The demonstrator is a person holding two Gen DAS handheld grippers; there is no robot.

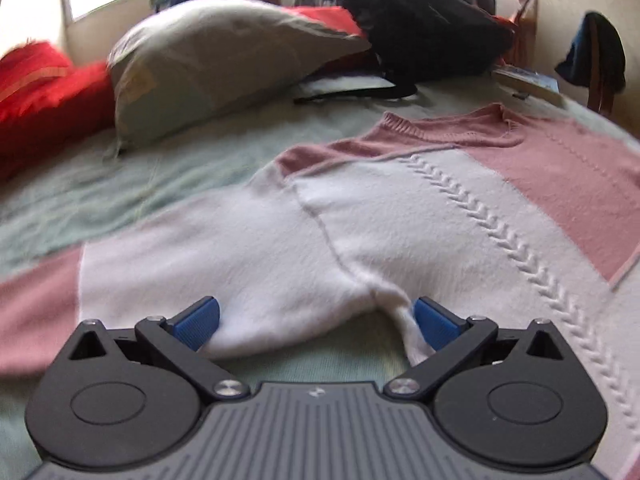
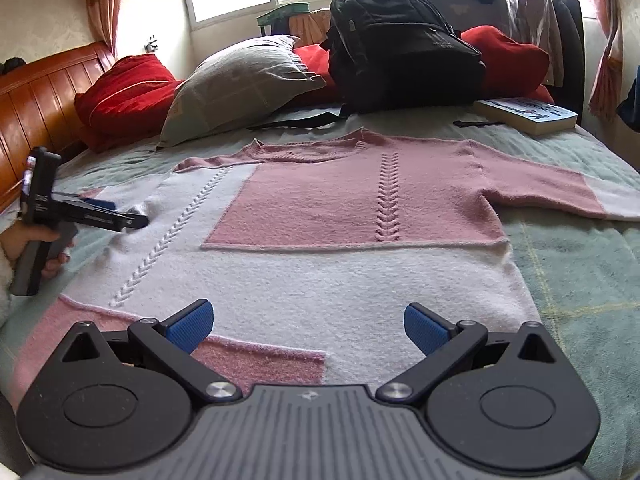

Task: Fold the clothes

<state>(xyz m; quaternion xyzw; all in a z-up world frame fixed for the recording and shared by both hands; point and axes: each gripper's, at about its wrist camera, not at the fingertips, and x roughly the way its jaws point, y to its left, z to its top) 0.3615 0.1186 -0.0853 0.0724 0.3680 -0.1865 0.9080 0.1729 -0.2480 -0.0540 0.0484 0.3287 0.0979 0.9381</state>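
A pink and white knit sweater (image 2: 340, 200) lies spread flat, front up, on a pale green bedcover (image 2: 580, 280). Its right sleeve stretches out to the right. My left gripper (image 1: 316, 320) is open, low at the sweater's (image 1: 400, 220) left underarm, with white fabric bunched between its blue pads (image 1: 200, 322). In the right wrist view that left gripper (image 2: 132, 216) is held by a hand (image 2: 48, 248) at the sweater's left side. My right gripper (image 2: 308, 326) is open just above the hem, with nothing pinched between its fingers.
A grey pillow (image 2: 240, 80), red cushions (image 2: 124, 92) and a black backpack (image 2: 400, 52) crowd the far side of the bed. A book (image 2: 528, 114) lies at the far right. A wooden headboard (image 2: 40, 100) stands on the left.
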